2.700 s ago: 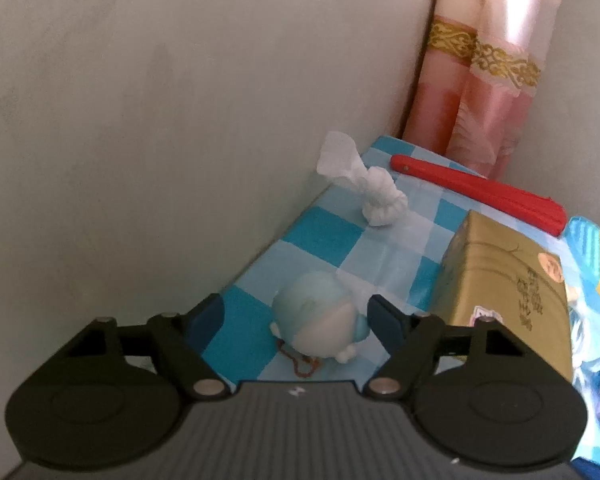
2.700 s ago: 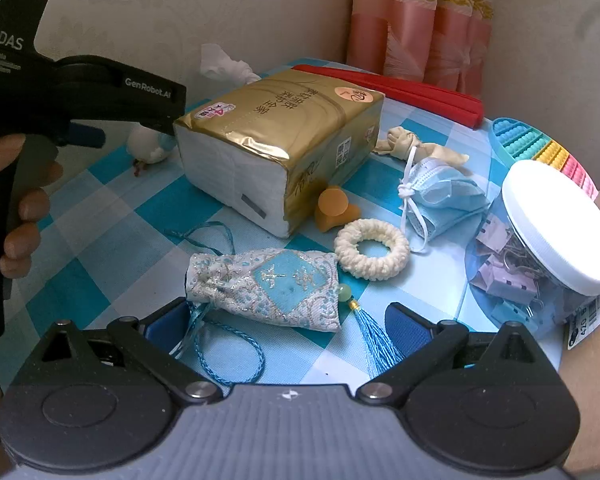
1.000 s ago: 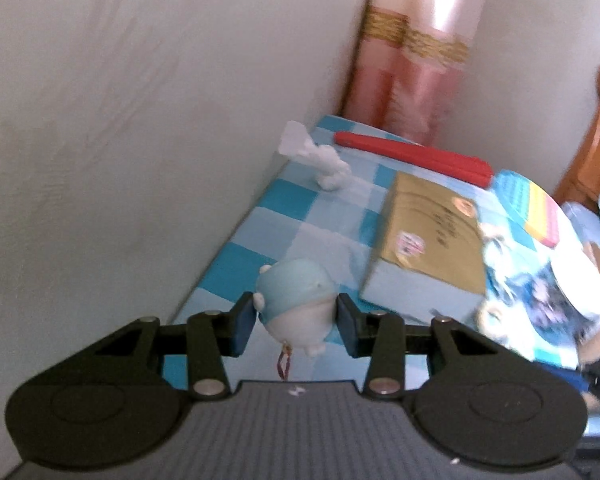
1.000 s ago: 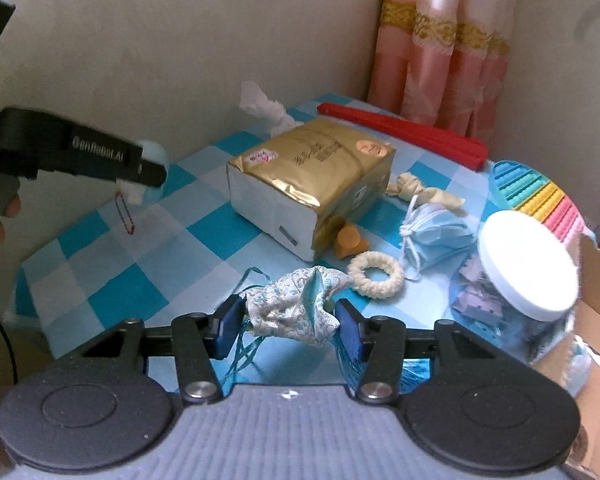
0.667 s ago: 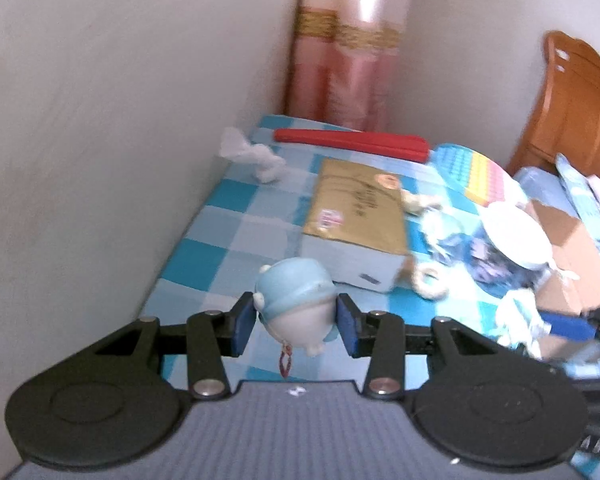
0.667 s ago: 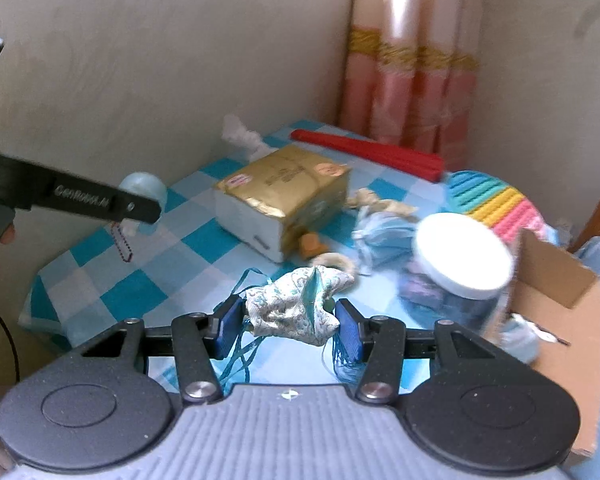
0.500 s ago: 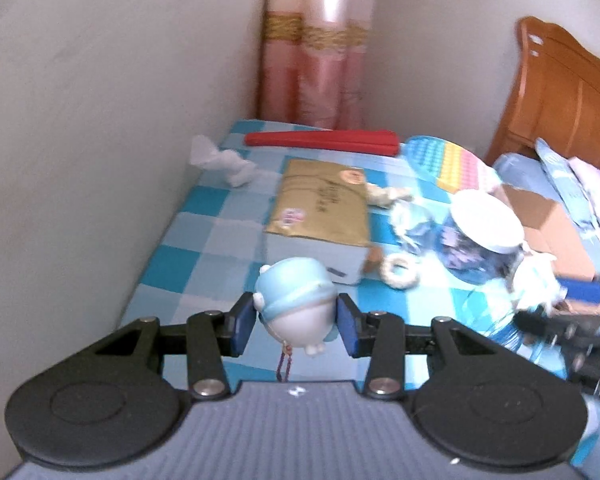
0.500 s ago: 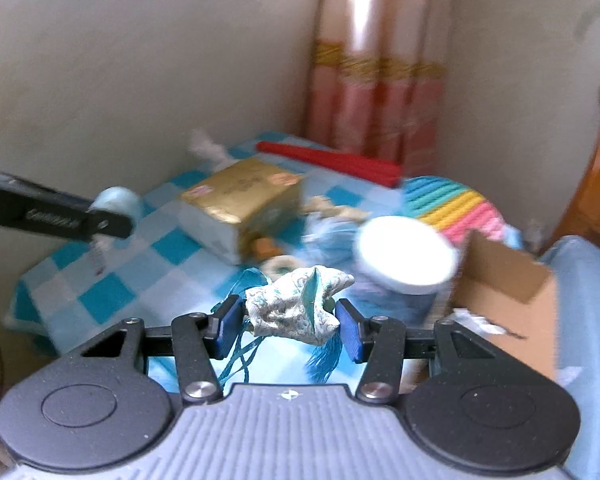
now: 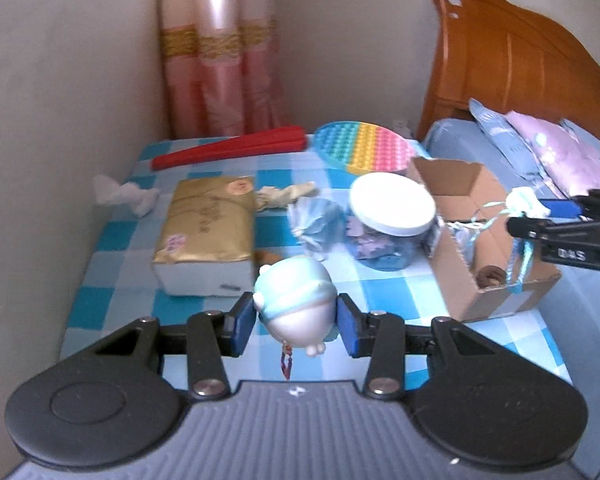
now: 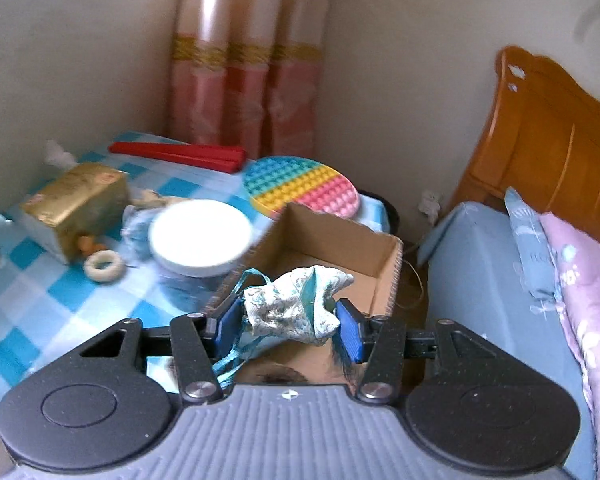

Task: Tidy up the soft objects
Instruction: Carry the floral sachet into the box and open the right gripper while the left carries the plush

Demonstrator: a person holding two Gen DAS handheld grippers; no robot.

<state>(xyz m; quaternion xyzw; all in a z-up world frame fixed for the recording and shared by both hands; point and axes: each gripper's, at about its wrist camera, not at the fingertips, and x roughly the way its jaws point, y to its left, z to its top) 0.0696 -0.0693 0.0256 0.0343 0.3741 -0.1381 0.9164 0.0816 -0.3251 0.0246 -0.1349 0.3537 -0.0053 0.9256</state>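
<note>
My left gripper (image 9: 296, 320) is shut on a small blue-and-white plush figure (image 9: 296, 304) and holds it above the checked table (image 9: 384, 292). My right gripper (image 10: 286, 324) is shut on a pale blue patterned fabric pouch (image 10: 296, 306) with blue cords, held over the open cardboard box (image 10: 388, 280). In the left wrist view the right gripper (image 9: 536, 216) and pouch (image 9: 526, 202) hang above that box (image 9: 492, 296) at the table's right edge. A brown object (image 9: 488, 276) lies inside the box.
On the table: a gold tissue pack (image 9: 206, 232), a white-lidded jar (image 9: 392, 208), a blue face mask (image 9: 316, 220), a cream ring (image 10: 102, 266), a rainbow pop mat (image 9: 364, 146), a red folded fan (image 9: 228, 152), crumpled tissue (image 9: 124, 196). A bed (image 10: 500, 280) lies right.
Both grippers closed on their objects, lifted them off the table and swung right. The right gripper now holds the pouch over the cardboard box; the left follows with the plush.
</note>
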